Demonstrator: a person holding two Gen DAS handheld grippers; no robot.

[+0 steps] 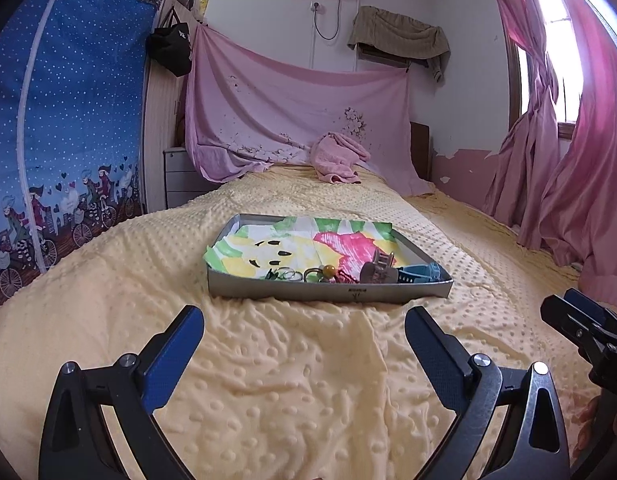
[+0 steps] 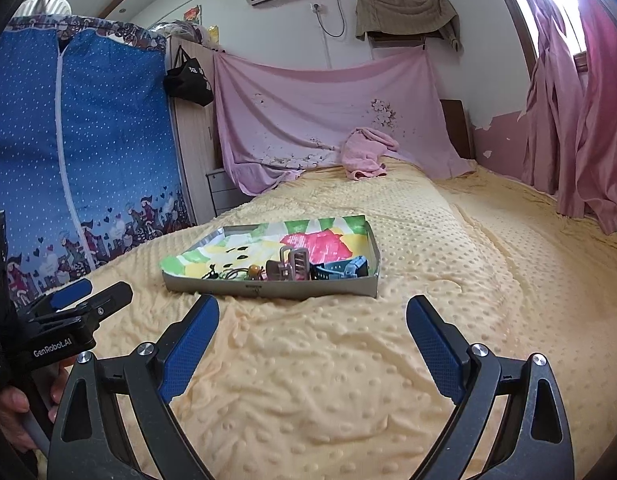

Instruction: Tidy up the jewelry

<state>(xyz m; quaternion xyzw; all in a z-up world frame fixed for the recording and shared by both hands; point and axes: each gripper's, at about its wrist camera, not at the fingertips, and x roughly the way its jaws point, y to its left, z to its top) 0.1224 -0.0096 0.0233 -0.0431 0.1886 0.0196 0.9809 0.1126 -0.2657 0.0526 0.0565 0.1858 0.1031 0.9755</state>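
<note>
Both claws hover over the yellow dotted blanket, nothing gripped. The left gripper has its fingers spread wide, and the right gripper is just as wide, empty between the pads. Ahead of both sits the shallow grey tray, lined with a colourful cloth. The jewelry is bunched along the tray's near wall: rings, a bead, a brown claw clip and a blue clip to the right. The job looks barely begun. The sensible approach: reach forward over the near wall, come down from above on one piece, and avoid snagging the cloth or neighbouring tangle.
</note>
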